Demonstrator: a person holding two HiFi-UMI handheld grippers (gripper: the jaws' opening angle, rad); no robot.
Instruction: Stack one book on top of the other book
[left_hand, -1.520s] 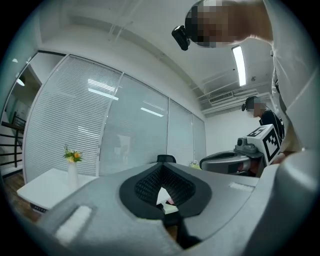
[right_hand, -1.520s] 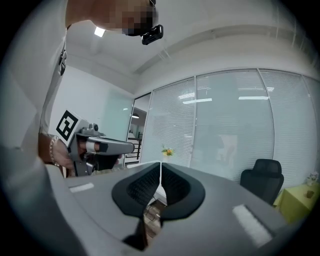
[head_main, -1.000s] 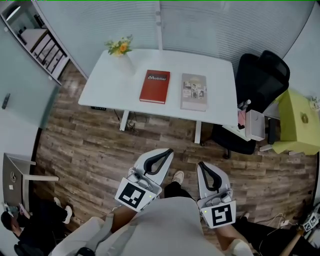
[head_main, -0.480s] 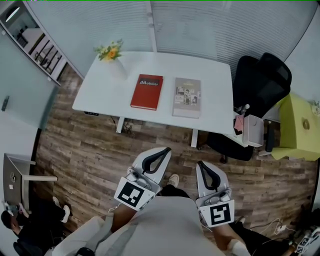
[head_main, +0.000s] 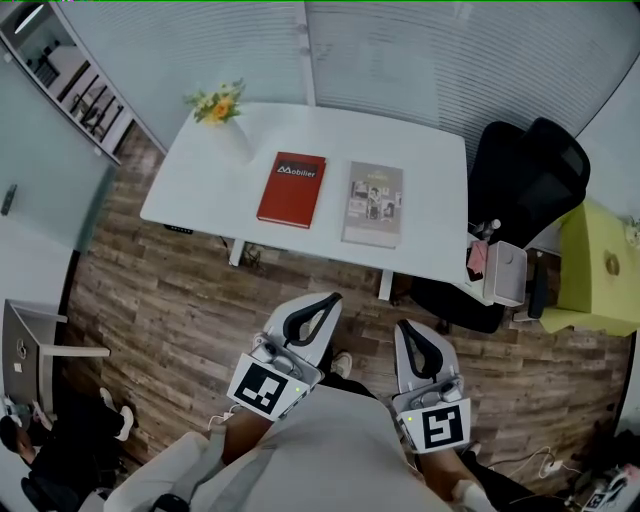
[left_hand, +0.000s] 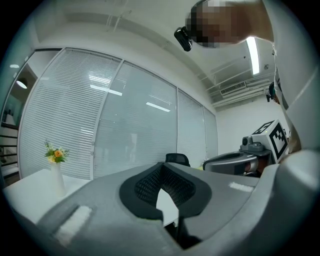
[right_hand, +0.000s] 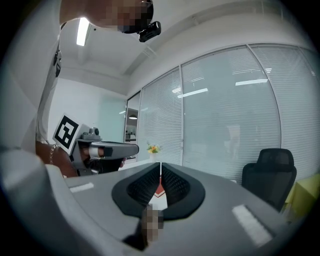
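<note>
The left gripper (head_main: 334, 299) is clenched on nothing: in its own view the ribbed pads meet at the tips and only a bare part of the white table (head_main: 200, 180) shows through the gap behind them. The right gripper (head_main: 401, 327) is likewise closed and empty, its jaws pressed together with a sliver of red cover visible beyond them. Both are carried level and close to the person's body, well short of the table's near edge. That is probably a walking posture, since nothing is in reach and there is no reason to open the jaws yet. They sit side by side and aimed at the table, roughly one per book, which would suit a two-handed lift. On the table the red book (head_main: 291, 189) lies flat near the middle, on the side toward the vase of flowers (head_main: 222, 110) at the table's far corner. The grey book (head_main: 374, 204) lies flat just beside it, on the side toward the black office chair (head_main: 530, 180) at the table's opposite end. A narrow strip of tabletop separates the two covers, so no stacking has begun. Both books sit close to the near edge, probably laid there for easy reach. Wooden floor (head_main: 170, 300) lies between the table and the grippers.
</note>
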